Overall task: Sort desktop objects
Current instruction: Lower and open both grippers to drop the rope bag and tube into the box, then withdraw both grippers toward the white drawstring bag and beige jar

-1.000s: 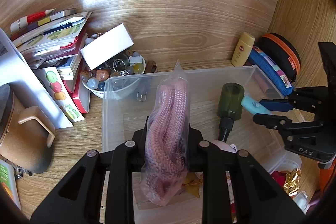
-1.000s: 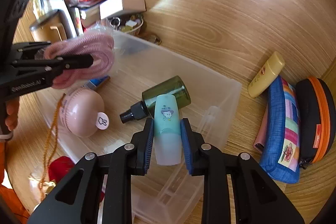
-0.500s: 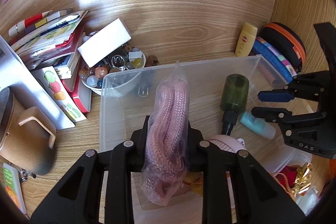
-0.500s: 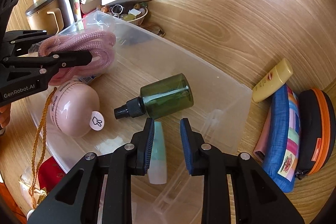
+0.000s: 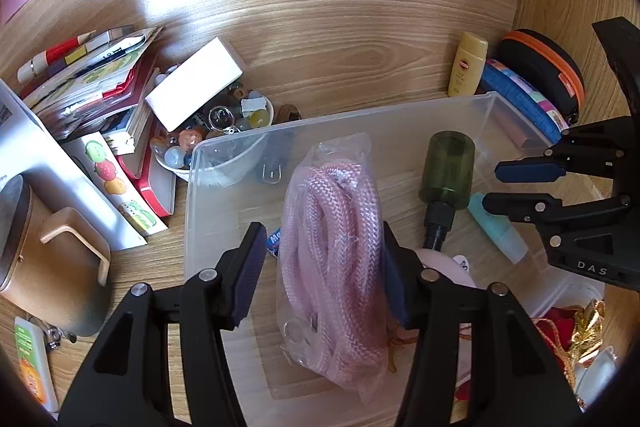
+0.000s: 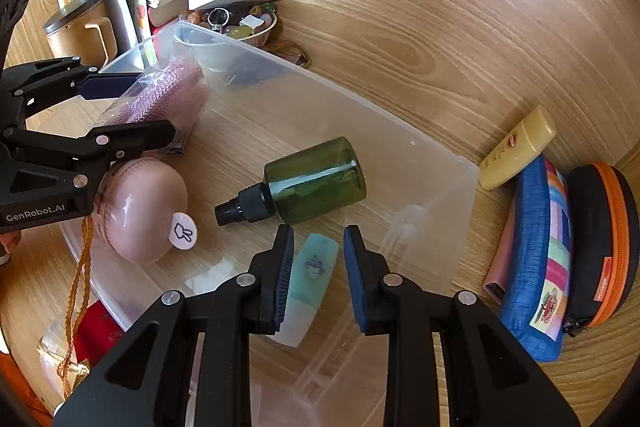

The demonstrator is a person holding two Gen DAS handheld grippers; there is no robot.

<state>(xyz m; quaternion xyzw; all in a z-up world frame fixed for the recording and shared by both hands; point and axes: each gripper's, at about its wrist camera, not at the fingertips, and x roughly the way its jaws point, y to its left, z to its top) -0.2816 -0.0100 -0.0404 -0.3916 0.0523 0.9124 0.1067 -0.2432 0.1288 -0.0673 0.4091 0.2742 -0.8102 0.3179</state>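
A coil of pink braided rope in a clear plastic bag [image 5: 332, 259] stands on end between the fingers of the left gripper [image 5: 324, 267], whose jaws are opening; the left pad is clear of the bag, the right one is just beside it. The bag sits over the clear plastic bin [image 5: 360, 115] on the wooden tabletop [image 5: 340, 19]. In the bin lie a dark green spray bottle [image 6: 316, 183] on its side, a pink round case [image 6: 144, 211] and a small teal tube [image 6: 312, 275]. The right gripper [image 6: 318, 267] hangs above the tube with a narrow gap between its pads, gripping nothing. Beside the bin, a white bowl [image 5: 176, 163] holds beads and trinkets.
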